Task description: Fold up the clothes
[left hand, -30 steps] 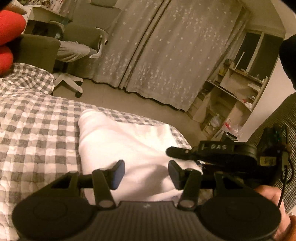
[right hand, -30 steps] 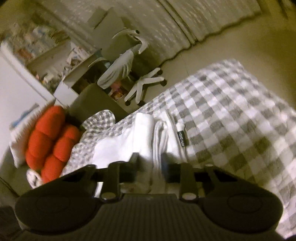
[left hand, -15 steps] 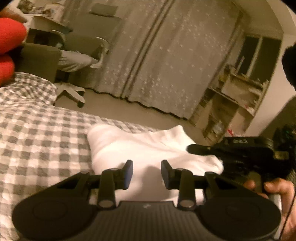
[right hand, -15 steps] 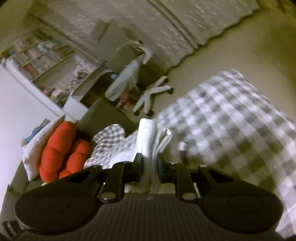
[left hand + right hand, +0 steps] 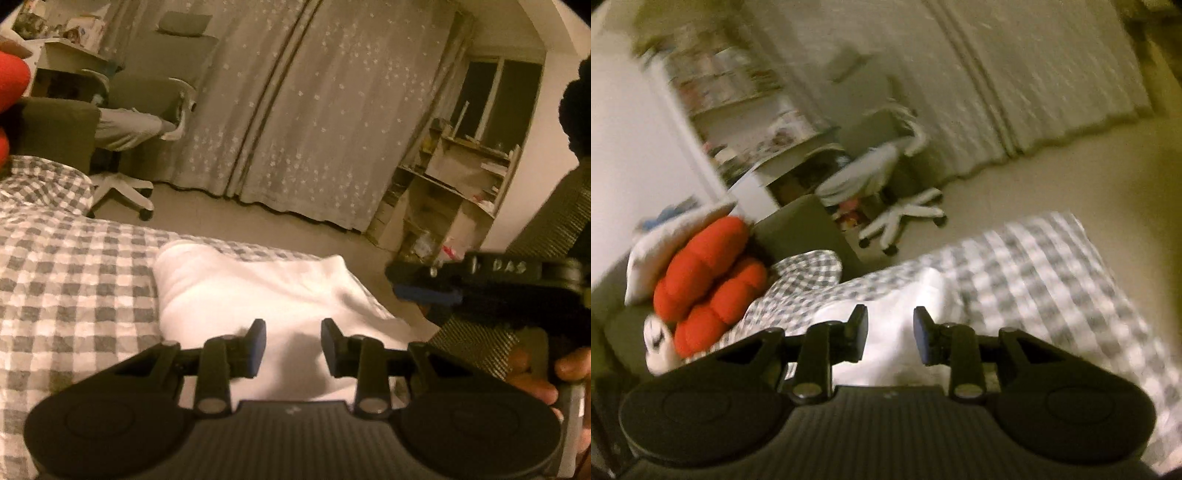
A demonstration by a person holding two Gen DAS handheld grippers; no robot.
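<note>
**Right tongs let go of the folded garment**

The folded white garment (image 5: pixel 266 295) lies on the checked bed (image 5: pixel 74 280). The right tongs (image 5: pixel 890 334), clenched on its edge half a second ago, now stand released and clear of it (image 5: pixel 424 286). The left tongs (image 5: pixel 293 347) hover over the cloth, spread apart and empty, as before.

Right wrist view: was smeared by motion; bookshelf (image 5: pixel 716 77) contents could not be read.
White garment (image 5: pixel 266 295): its near edge was hidden behind the left gripper (image 5: pixel 293 347) body.
Red cushion (image 5: pixel 11 85): was cut off by the left edge.
Person's hand (image 5: pixel 535 373): was only partly visible.
</note>
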